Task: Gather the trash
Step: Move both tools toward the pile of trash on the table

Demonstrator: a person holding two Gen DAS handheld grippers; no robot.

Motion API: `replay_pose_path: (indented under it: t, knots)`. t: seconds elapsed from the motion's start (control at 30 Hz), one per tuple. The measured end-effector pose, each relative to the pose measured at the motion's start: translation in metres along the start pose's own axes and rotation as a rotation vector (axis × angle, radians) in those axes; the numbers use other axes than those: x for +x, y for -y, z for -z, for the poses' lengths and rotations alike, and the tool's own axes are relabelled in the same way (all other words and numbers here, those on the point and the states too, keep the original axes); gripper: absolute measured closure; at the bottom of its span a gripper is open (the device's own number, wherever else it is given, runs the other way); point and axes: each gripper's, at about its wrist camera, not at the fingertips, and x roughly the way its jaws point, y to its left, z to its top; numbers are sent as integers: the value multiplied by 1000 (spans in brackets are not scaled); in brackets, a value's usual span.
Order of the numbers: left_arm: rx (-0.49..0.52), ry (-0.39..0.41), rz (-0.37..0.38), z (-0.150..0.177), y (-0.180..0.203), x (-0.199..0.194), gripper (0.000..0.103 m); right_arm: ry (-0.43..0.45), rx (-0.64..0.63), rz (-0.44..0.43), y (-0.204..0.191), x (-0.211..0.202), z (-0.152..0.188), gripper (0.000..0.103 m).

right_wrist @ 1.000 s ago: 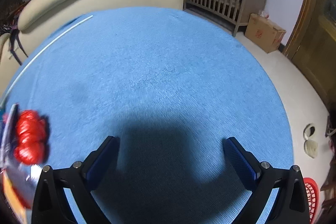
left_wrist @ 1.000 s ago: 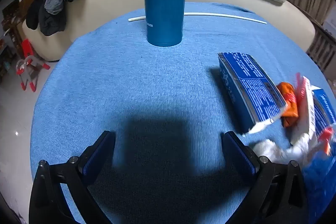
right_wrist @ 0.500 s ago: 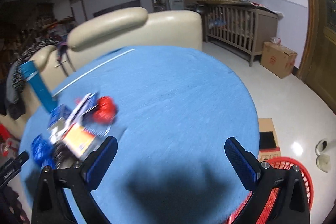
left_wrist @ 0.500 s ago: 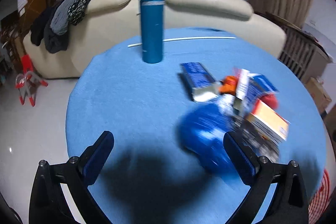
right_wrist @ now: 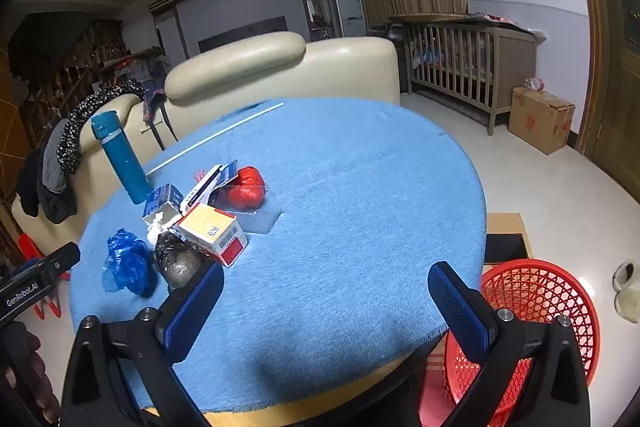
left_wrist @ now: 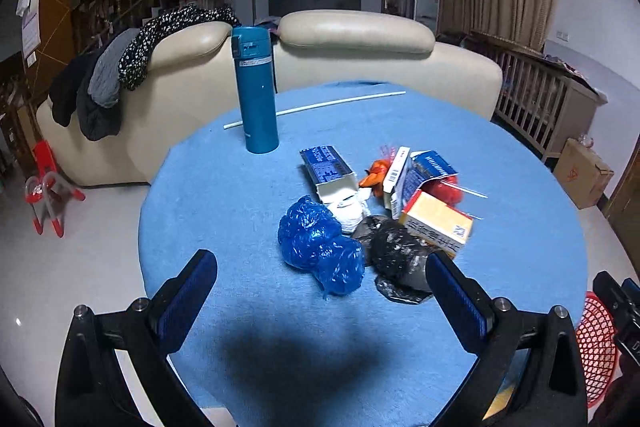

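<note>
A heap of trash lies on the round blue table [left_wrist: 224, 195]: a crumpled blue bag [left_wrist: 320, 247] [right_wrist: 128, 265], a black bag [left_wrist: 396, 251] [right_wrist: 178, 261], a yellow-and-red carton [left_wrist: 438, 223] [right_wrist: 214, 231], blue-and-white cartons [left_wrist: 328, 171] [right_wrist: 162, 201], a red wad [right_wrist: 248, 187] and white tissue [left_wrist: 348, 207]. My left gripper [left_wrist: 322, 301] hovers open above the near table edge, just short of the blue bag, holding nothing. My right gripper [right_wrist: 324, 307] is open and empty over the table's near right side. A red mesh basket [right_wrist: 536, 311] [left_wrist: 598, 343] stands on the floor by the table.
A tall teal flask [left_wrist: 256, 91] [right_wrist: 120, 157] stands upright behind the heap, with a long white stick [left_wrist: 316, 107] [right_wrist: 216, 137] beyond it. A cream sofa [left_wrist: 352, 63] draped with clothes backs the table. A crib [right_wrist: 468, 63] and cardboard box [right_wrist: 542, 119] stand at the right.
Both grippers have pulled up and back from the tabletop. The whole heap, the flask and the red basket have come into view. Both stay open and empty.
</note>
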Motion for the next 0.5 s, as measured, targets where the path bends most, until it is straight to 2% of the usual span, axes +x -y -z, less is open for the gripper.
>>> replay_pose_path:
  t: [0.1, 0.23, 0.5]
  knots:
    - [5, -1, 4, 4, 2, -2, 0, 6, 7, -13, -1, -2, 1, 0]
    - [39, 18, -26, 7, 8, -4, 0, 15, -10, -12, -6, -3, 5, 0]
    - [53, 23, -15, 9, 14, -8, 0, 8, -15, -20, -7, -5, 8, 0]
